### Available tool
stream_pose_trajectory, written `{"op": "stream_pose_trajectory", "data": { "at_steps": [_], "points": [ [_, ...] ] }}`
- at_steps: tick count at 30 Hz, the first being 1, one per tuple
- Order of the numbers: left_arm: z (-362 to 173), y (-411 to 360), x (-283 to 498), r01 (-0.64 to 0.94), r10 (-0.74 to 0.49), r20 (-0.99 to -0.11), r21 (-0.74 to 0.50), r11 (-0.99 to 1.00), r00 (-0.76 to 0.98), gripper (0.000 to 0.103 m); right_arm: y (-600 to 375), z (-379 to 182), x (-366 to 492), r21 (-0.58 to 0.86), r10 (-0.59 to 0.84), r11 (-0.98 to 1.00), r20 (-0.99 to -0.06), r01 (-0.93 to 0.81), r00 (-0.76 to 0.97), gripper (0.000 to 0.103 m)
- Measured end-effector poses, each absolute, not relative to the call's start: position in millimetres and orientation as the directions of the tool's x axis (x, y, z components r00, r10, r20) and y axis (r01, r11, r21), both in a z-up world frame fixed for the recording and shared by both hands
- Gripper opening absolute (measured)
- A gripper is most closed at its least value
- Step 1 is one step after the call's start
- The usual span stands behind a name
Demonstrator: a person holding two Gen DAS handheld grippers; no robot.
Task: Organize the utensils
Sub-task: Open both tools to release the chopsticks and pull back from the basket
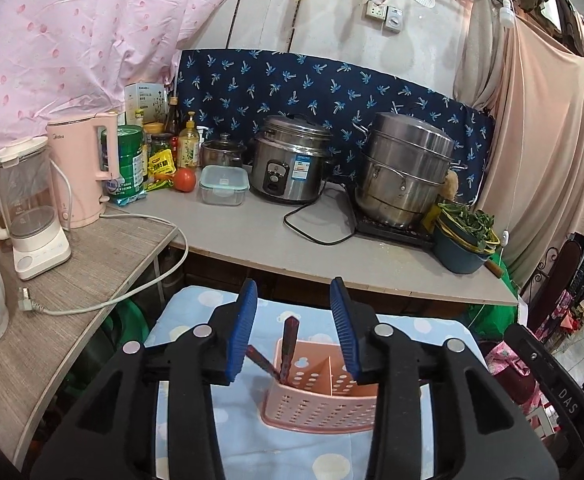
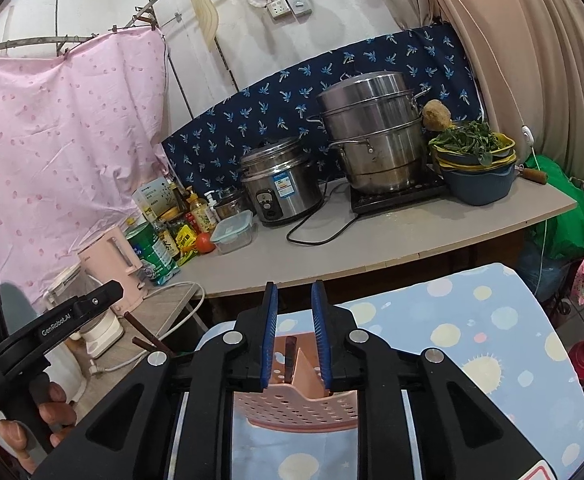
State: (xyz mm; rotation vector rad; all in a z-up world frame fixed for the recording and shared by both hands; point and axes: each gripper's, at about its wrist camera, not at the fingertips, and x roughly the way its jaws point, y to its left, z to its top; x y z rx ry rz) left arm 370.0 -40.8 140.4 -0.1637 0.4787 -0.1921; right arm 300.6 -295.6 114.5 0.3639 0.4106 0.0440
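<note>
Overhead, a pink dotted cloth sheet [image 1: 72,40] hangs at the back, with a navy palm-print cloth [image 1: 332,92] stretched beside it against the wall. Below runs the long grey table [image 1: 332,252], and in front of it lies a light blue spotted cloth surface [image 2: 472,340] that carries the task's things. On the table's right end a tall stainless steel stacked steamer pot [image 1: 406,168] sits on a black cooktop, touching a blue basin of green leaves [image 1: 466,240]. A round steel rice cooker [image 1: 290,160] stands near the middle, its black cord curling across the table. Further left are a pale pink electric kettle [image 1: 82,168], a white blender with a clear jug [image 1: 28,208], a clear lidded food box [image 1: 224,184] and a red tomato [image 1: 184,179].

The left tongs [image 1: 294,330] hang open above the pink perforated plastic utensil holder [image 1: 324,400], their blue pads well apart and gripping nothing. That holder stands upright on the spotted cloth, split by a divider. Two dark reddish-brown chopsticks [image 1: 290,344] stand tilted in its left compartment, one leaning out over the rim.

The right tongs [image 2: 294,336] also hover over the holder, pads parted with a narrower gap and nothing between them.
</note>
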Motion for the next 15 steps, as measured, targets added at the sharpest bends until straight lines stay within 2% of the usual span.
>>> {"op": "stream_pose_trajectory", "data": {
  "at_steps": [3, 5, 10, 15],
  "points": [
    [140.7, -41.1, 360.1, 0.139, -0.205, -0.453, -0.176, 0.975, 0.868, 0.039, -295.3, 114.4, 290.3, 0.356, 0.117, 0.934, -0.386, 0.031, 0.915, 0.018],
    [140.6, -42.0, 350.8, 0.134, -0.191, -0.464, -0.153, 0.979, 0.865, 0.048, -293.9, 113.5, 280.8, 0.353, 0.119, 0.935, -0.392, 0.030, 0.912, 0.018],
    [138.8, -45.7, 323.1, 0.129, -0.155, -0.484, -0.088, 0.988, 0.861, 0.049, -290.1, 108.5, 254.4, 0.363, 0.143, 0.931, -0.420, 0.021, 0.896, 0.025],
    [129.0, -52.1, 290.1, 0.130, -0.121, -0.523, -0.019, 0.991, 0.844, 0.049, -277.4, 100.2, 220.9, 0.333, 0.145, 0.943, -0.454, 0.017, 0.879, 0.025]
  ]
}}
